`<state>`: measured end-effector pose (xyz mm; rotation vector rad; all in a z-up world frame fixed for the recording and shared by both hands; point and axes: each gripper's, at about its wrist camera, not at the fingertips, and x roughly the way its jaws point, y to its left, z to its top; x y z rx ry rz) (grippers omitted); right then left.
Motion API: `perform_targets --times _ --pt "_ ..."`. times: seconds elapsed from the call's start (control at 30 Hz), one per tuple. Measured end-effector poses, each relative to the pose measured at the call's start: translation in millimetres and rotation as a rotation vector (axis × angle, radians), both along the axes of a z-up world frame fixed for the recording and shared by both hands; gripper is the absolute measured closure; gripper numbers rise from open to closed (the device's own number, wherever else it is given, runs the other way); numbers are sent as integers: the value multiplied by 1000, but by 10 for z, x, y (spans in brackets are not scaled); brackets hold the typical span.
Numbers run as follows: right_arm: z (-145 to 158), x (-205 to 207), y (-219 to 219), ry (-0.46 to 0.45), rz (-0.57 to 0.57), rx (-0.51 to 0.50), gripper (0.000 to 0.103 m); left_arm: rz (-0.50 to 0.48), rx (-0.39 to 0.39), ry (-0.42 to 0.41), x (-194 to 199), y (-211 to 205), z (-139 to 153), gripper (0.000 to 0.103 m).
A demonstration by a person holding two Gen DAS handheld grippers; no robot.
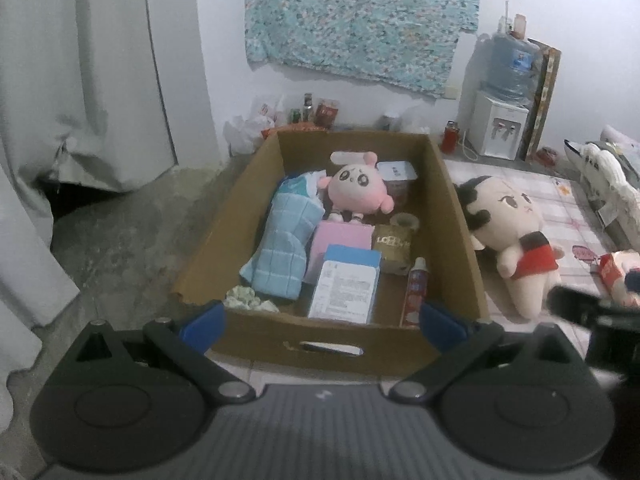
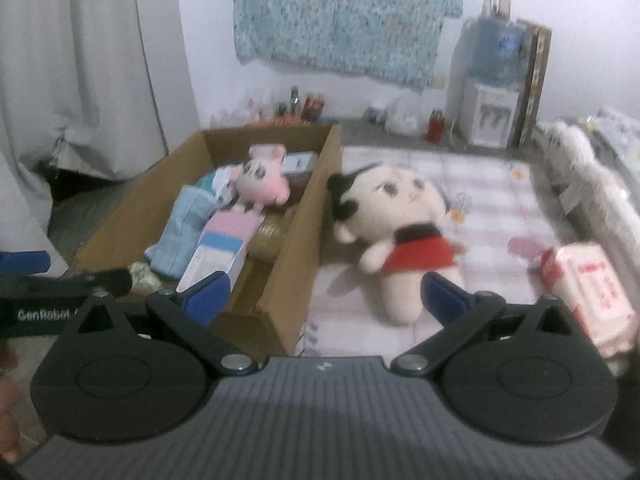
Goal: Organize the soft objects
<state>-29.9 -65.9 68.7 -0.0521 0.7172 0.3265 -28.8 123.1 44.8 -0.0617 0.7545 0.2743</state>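
Beside us, the doll (image 2: 396,236) lies on the checked mat (image 2: 496,184) against the cardboard box (image 1: 460,240) of clutter; both grippers' fingers (image 2: 440,296) spread empty, a water dispenser (image 1: 500,128) behind.

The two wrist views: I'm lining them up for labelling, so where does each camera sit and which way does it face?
Left wrist: behind the left gripper, jaws open, looking down into the cardboard box; the right gripper's tip shows at right.
Right wrist: behind the right gripper, jaws open, facing the doll on the mat; the left gripper shows at left.
Shared: box, doll, pink plush, water dispenser.
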Motion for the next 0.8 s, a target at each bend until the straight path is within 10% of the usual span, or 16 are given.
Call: perform_targets --times 0.8 --pt "-330 138 302 217 -1 48 1 39 -4 137 27 166 -120 0"
